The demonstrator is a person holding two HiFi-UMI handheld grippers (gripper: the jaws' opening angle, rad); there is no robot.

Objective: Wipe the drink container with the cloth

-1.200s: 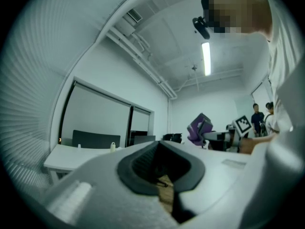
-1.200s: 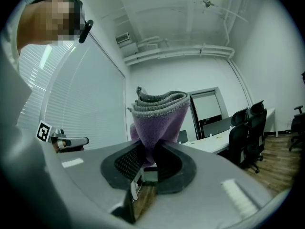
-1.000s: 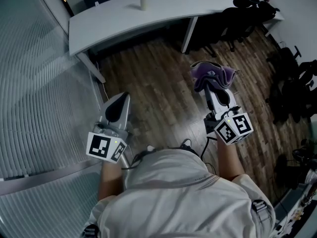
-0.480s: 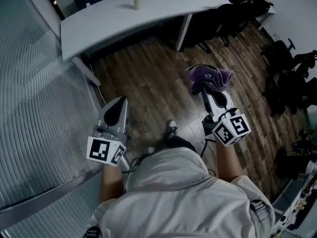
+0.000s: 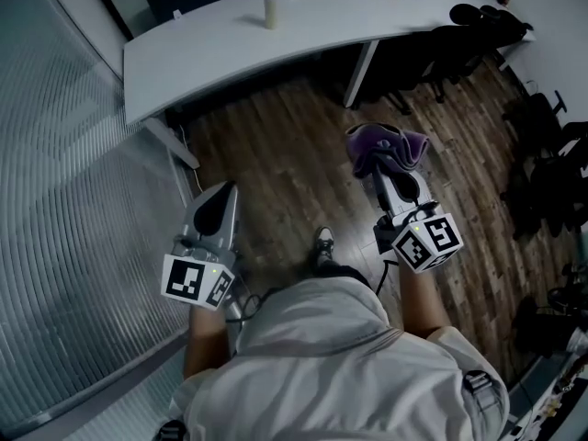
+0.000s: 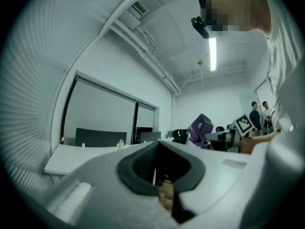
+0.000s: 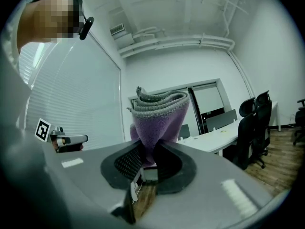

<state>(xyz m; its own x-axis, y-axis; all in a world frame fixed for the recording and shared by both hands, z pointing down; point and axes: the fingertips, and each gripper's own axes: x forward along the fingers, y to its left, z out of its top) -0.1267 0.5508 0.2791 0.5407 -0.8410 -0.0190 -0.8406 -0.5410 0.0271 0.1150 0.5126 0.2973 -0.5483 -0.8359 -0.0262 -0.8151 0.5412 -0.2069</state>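
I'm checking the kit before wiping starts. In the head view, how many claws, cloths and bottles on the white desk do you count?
Claws: 2, the left claw, shut and empty, and the right claw, shut on the cloth
Cloths: 1, the purple cloth
Bottles: 1, the bottle upright on the white desk
Total: 4

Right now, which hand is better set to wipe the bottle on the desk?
The right: the right gripper is shut on the purple cloth, while the left gripper is shut and empty. The bottle stands far off on the white desk.
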